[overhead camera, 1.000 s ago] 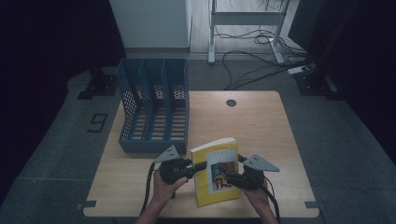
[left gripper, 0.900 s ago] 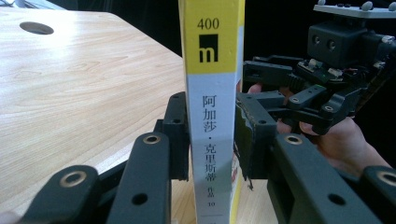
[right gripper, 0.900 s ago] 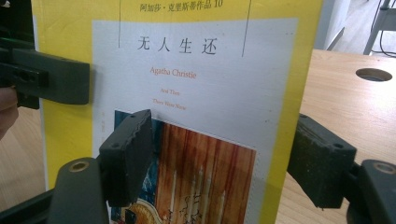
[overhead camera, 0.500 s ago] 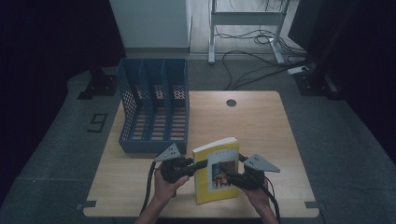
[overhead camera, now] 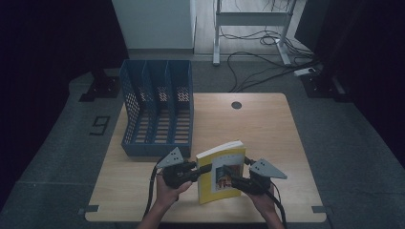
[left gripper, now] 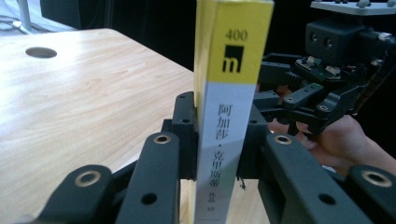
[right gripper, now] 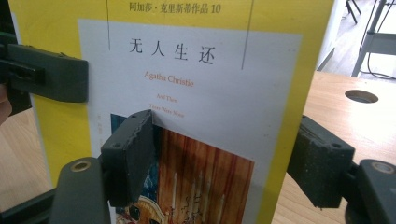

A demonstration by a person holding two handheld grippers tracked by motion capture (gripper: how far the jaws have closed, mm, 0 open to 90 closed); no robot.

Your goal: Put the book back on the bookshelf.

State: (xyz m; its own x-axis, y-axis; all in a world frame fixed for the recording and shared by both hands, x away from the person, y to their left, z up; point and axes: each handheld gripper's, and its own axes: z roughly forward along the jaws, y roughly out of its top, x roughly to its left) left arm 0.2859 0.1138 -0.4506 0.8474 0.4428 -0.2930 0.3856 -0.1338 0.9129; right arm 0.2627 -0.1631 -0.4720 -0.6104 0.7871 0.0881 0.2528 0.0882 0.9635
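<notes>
Ridged black fingers [right gripper: 128,156], glossy yellow book [overhead camera: 220,171]

Upright yellow paperback book [overhead camera: 221,171], near table edge

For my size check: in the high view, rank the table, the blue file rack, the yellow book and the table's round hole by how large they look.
1. table
2. rack
3. book, though it stands nearer the camera
4. hole
</notes>
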